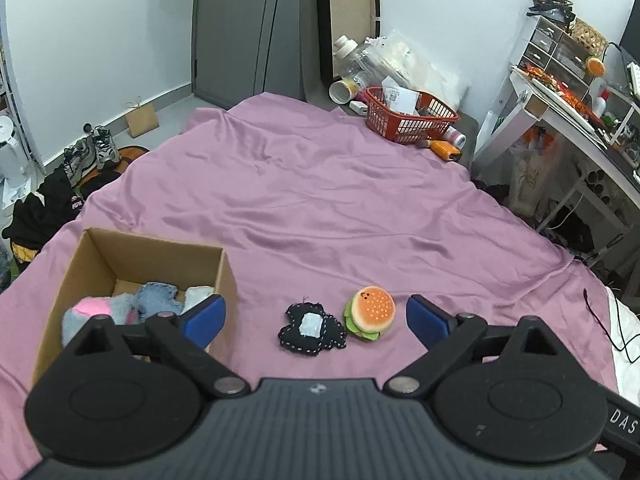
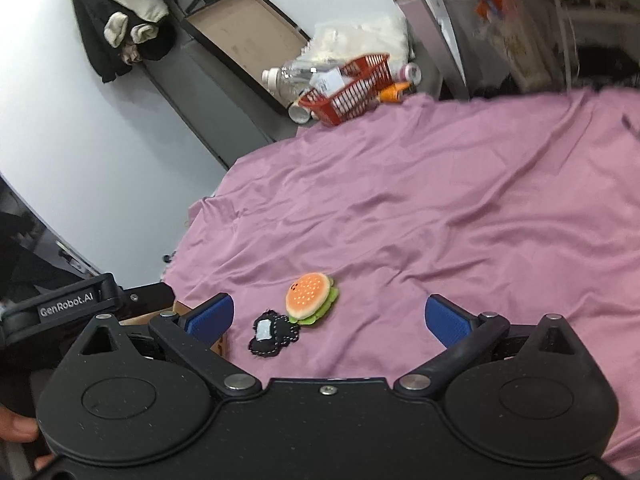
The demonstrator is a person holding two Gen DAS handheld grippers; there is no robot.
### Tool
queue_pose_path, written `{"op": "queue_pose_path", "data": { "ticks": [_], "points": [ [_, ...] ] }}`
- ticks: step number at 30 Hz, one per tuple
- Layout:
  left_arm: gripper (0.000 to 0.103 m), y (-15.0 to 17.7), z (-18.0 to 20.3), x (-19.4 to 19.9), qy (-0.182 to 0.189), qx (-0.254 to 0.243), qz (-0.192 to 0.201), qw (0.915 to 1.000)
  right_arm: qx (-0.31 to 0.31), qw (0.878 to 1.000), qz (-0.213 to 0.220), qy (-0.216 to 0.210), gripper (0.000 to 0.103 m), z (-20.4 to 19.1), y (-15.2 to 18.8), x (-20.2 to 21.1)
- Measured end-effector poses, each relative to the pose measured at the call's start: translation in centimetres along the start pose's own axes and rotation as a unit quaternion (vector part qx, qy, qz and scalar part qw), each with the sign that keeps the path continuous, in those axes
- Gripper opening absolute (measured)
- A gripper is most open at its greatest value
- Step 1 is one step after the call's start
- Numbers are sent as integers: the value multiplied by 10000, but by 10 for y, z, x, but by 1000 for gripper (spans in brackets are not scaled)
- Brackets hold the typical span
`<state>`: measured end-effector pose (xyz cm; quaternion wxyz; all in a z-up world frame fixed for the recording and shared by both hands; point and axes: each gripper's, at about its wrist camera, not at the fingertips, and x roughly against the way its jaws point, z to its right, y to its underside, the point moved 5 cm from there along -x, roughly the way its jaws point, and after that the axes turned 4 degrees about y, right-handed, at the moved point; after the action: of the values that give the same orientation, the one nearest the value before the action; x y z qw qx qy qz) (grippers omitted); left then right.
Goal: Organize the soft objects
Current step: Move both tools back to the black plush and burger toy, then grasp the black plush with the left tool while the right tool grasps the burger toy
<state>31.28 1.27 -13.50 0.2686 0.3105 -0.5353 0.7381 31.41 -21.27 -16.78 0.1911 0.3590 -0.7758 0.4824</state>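
Note:
A small burger plush [image 1: 370,314] [image 2: 311,298] and a black stitched fabric toy [image 1: 312,330] [image 2: 273,333] lie side by side on the purple bedsheet [image 1: 320,208] [image 2: 440,208]. A cardboard box [image 1: 100,256] stands to their left, holding grey, blue and pink plush pieces [image 1: 132,308]. My left gripper [image 1: 316,316] hovers open above the two toys, its left pad over the box's near corner. My right gripper [image 2: 330,320] is open too, with both toys between and beyond its fingers. In the right wrist view only a corner of the box [image 2: 222,344] shows.
A red plastic basket [image 1: 408,114] [image 2: 352,88] with bottles and clutter sits at the bed's far corner. A desk [image 1: 560,108] stands on the right, shoes and dark clothes [image 1: 60,192] lie on the floor left. The left gripper's body [image 2: 68,304] and a hand [image 2: 16,428] show at left.

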Motion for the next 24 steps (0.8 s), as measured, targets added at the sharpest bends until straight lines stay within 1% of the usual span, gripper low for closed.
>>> {"op": "queue_pose_path", "data": {
  "ticks": [7,9,10,11,12,14,17,20,24],
  "points": [
    [91,2,2,-31,46,174,-219,9996,-382,9985,-136,-356,102,11,-1,-26],
    [85,3,3,-42,39,172,-290,9994,-468,9978,-222,-410,98,13,-2,-35],
    [82,4,4,-48,34,186,-342,9992,-505,9973,-285,-452,92,13,-2,-40],
    [76,6,4,-54,39,219,-393,9990,-539,9968,-341,-487,86,14,-2,-45],
    [69,7,4,-59,48,255,-447,9987,-569,9963,-398,-515,84,14,-1,-50],
    [63,11,3,-71,71,323,-580,9978,-570,9959,-489,-508,76,15,0,-60],
    [62,16,3,-87,57,243,-709,9972,-621,9949,-605,-507,70,17,2,-72],
    [55,22,1,-103,75,210,-868,9960,-658,9934,-731,-582,62,18,3,-84],
    [54,29,-3,-119,-46,195,-978,9950,-794,9913,-849,-612,60,20,3,-99]
  ]
}}
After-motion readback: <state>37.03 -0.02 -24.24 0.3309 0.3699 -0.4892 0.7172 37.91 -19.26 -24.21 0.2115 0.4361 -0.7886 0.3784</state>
